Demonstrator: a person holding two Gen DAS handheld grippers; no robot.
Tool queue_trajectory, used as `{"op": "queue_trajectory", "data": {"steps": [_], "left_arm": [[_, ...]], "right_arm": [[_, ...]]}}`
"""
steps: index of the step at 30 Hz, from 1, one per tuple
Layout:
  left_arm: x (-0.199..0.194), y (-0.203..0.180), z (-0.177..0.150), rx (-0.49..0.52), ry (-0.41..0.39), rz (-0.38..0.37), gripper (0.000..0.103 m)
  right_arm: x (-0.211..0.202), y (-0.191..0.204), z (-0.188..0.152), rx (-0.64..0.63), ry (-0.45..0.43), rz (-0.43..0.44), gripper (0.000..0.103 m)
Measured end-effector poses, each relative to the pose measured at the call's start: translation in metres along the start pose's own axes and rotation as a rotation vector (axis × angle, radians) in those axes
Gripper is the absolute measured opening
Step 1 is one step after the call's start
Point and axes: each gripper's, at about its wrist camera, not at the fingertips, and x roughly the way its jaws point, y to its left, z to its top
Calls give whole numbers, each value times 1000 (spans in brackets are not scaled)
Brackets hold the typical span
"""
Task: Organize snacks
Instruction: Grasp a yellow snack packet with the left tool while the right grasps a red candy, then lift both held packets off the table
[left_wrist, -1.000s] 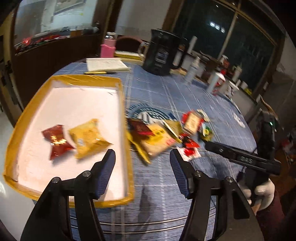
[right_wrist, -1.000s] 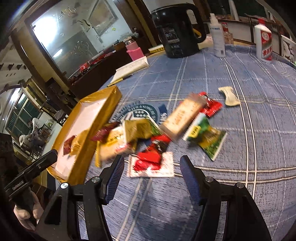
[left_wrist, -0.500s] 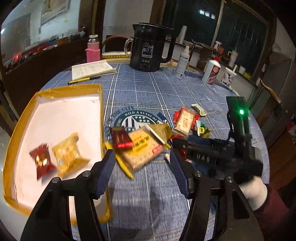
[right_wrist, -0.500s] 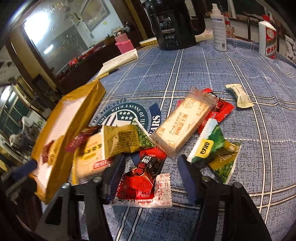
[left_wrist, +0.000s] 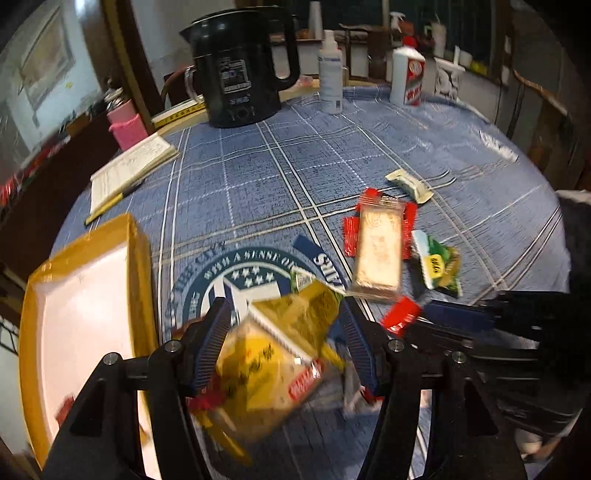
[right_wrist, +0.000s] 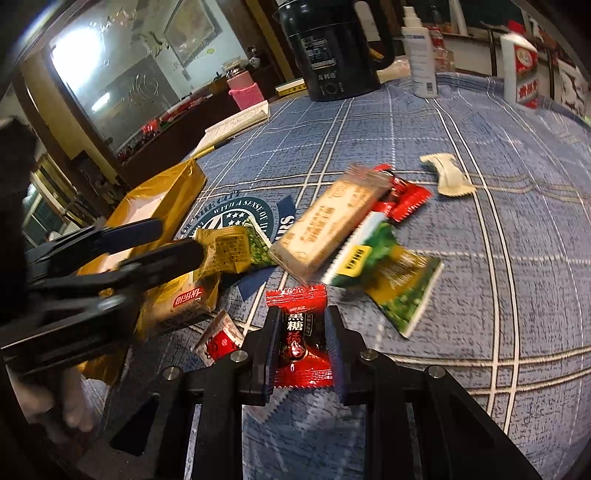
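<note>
**Two picks under way at the snack pile**

We have the right gripper closing on a red candy; its jaws are narrow and the pads already pinch the wrapper at both sides. The candy sits at the near edge of the pile on the blue cloth, with a small red-and-white packet just beside it on the left.

The left gripper stands about half open, straddling a yellow packet and the gold wrapper lying on top of it. Motion blur hides whether the pads touch, so we cannot tell if anything is gripped there.

The tray lies to the left, its gold rim near the pile.

Notes for doing this step well:
- Finish the right squeeze on the candy body, not on the crimped wrapper end, which would likely slip.
- Lift straight up, so the neighbouring packet is not dragged.
- On the left, we judge two overlapping packets a risk: close low on the yellow one only.
- The two grippers are near each other; move one to the tray at a time.
</note>
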Motion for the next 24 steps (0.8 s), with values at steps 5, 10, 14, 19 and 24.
{"op": "queue_trajectory", "data": {"steps": [5, 10, 14, 19, 24], "left_arm": [[25, -2, 6, 39, 39, -6, 60], [34, -13, 3, 82, 49, -2, 62], [31, -19, 5, 93, 40, 9, 49], [17, -17, 4, 56, 6, 4, 35], [4, -18, -3, 43, -3, -12, 32]], "right_arm": [[-2, -10, -1, 27, -8, 38, 24], [-4, -16, -3, 50, -14, 61, 23], [-4, -18, -3, 56, -16, 67, 22], [-8, -16, -4, 48, -37, 63, 22], [-14, -17, -5, 53, -67, 65, 22]]}}
